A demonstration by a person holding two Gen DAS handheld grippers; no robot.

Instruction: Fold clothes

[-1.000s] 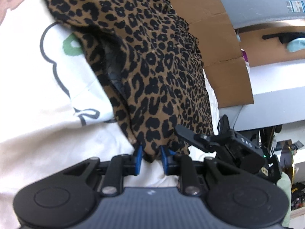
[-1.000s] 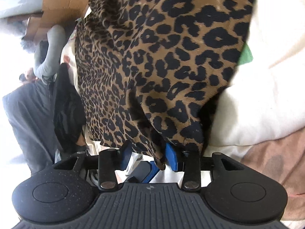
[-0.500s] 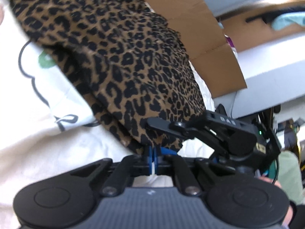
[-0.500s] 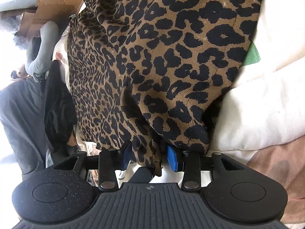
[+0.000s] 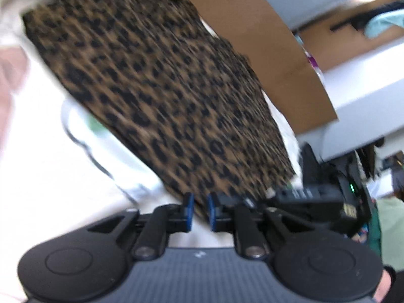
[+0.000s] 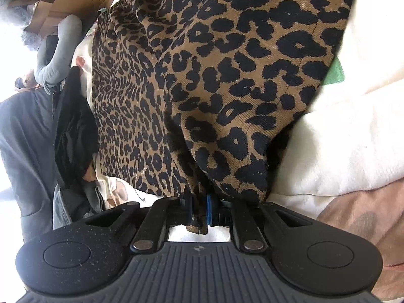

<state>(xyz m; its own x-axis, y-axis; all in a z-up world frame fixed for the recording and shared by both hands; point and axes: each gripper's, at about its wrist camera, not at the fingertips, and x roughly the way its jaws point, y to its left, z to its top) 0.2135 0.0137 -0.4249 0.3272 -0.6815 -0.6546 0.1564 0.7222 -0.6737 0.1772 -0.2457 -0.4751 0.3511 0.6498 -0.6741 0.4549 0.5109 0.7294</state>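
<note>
Between your right gripper's (image 6: 199,212) closing blue pads (image 6: 209,210), a bunched edge of the brown-and-black leopard-print garment (image 6: 227,75) is pinched, the cloth spreading toward twelve o'clock over white printed bedding (image 6: 341,131). Your left gripper (image 5: 199,212) is opening, with the garment's hem (image 5: 164,96) between its pads.

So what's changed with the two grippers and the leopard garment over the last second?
The right gripper has closed from wide open onto a fold of the leopard-print garment and is still tightening. The left gripper pinched shut, and its jaws are now reopening with the hem between them; its view has swung and blurred. The white bedding underneath lies as before.
</note>
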